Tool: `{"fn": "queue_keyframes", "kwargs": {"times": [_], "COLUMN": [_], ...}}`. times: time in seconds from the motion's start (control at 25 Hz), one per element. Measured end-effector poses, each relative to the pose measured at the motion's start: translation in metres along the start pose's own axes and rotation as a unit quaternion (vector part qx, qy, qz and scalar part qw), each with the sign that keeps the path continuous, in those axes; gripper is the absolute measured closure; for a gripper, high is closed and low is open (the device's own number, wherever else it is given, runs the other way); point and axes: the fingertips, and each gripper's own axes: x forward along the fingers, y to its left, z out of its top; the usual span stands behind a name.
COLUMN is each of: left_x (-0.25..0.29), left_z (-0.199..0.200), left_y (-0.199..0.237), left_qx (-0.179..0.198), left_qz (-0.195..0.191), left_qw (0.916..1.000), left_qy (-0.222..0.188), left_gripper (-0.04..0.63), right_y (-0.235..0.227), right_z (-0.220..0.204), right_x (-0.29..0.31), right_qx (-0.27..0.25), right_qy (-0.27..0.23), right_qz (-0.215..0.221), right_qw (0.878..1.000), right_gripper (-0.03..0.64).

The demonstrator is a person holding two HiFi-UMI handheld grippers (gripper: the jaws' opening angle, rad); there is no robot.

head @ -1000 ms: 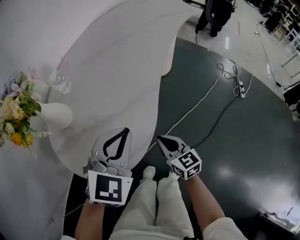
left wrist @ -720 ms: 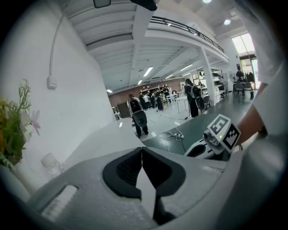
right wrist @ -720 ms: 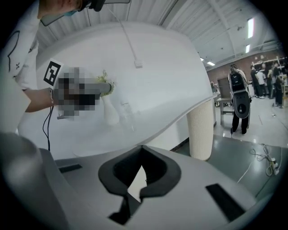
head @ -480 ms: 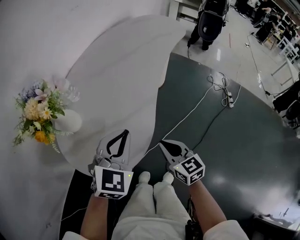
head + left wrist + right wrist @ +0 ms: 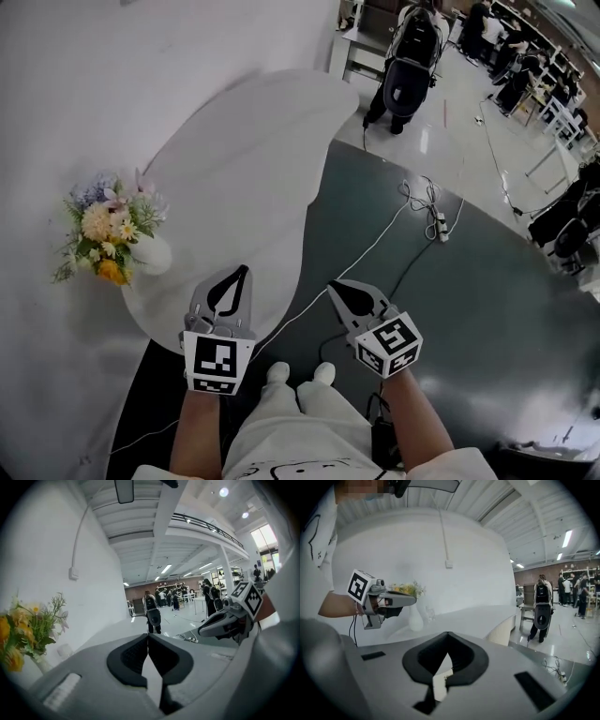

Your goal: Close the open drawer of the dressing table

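The white dressing table (image 5: 253, 169) has a curved top that runs from the lower left to the upper middle of the head view. No open drawer shows in any view. My left gripper (image 5: 240, 272) hangs over the table's near edge with its jaws shut and nothing between them. The right gripper (image 5: 334, 285) is held over the dark floor beside the table, also shut and empty. In the left gripper view the black pads (image 5: 136, 656) meet at the tip, with the right gripper (image 5: 220, 623) off to the right. The right gripper view shows the left gripper (image 5: 401, 600) near the vase.
A white vase of flowers (image 5: 112, 225) stands at the table's left end against the wall. A white cable (image 5: 375, 244) and a power strip (image 5: 439, 225) lie on the dark floor. A person with a black pram (image 5: 408, 56) stands farther off. My own legs (image 5: 300, 403) are below.
The head view has pulled back and up, so the table and vase look smaller and sit further right. Both grippers stay shut; the left one has drifted toward the table's near edge.
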Motion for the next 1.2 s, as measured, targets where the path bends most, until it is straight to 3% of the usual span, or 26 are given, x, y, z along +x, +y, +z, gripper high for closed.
{"fn": "queue_keyframes", "kwargs": {"times": [0.36, 0.6, 1.04, 1.2], "left_x": [-0.024, -0.041, -0.063, -0.062], "left_z": [0.036, 0.053, 0.086, 0.093], "left_y": [0.019, 0.031, 0.046, 0.045], "left_qx": [-0.018, -0.039, -0.028, -0.017], "left_qz": [0.028, 0.044, 0.05, 0.044], "left_qw": [0.9981, 0.9938, 0.9873, 0.9876], "left_qy": [-0.051, -0.094, -0.148, -0.15], "left_gripper": [0.578, 0.578, 0.578, 0.578], "right_y": [0.001, 0.006, 0.016, 0.017], "right_z": [0.056, 0.095, 0.136, 0.143], "right_x": [-0.025, -0.037, -0.051, -0.057], "right_qx": [0.001, -0.069, -0.11, -0.109], "right_qy": [-0.023, -0.046, -0.098, -0.109], "right_qz": [-0.03, -0.072, -0.094, -0.105], "right_qw": [0.999, 0.994, 0.985, 0.982], "right_gripper": [0.62, 0.62, 0.62, 0.62]}}
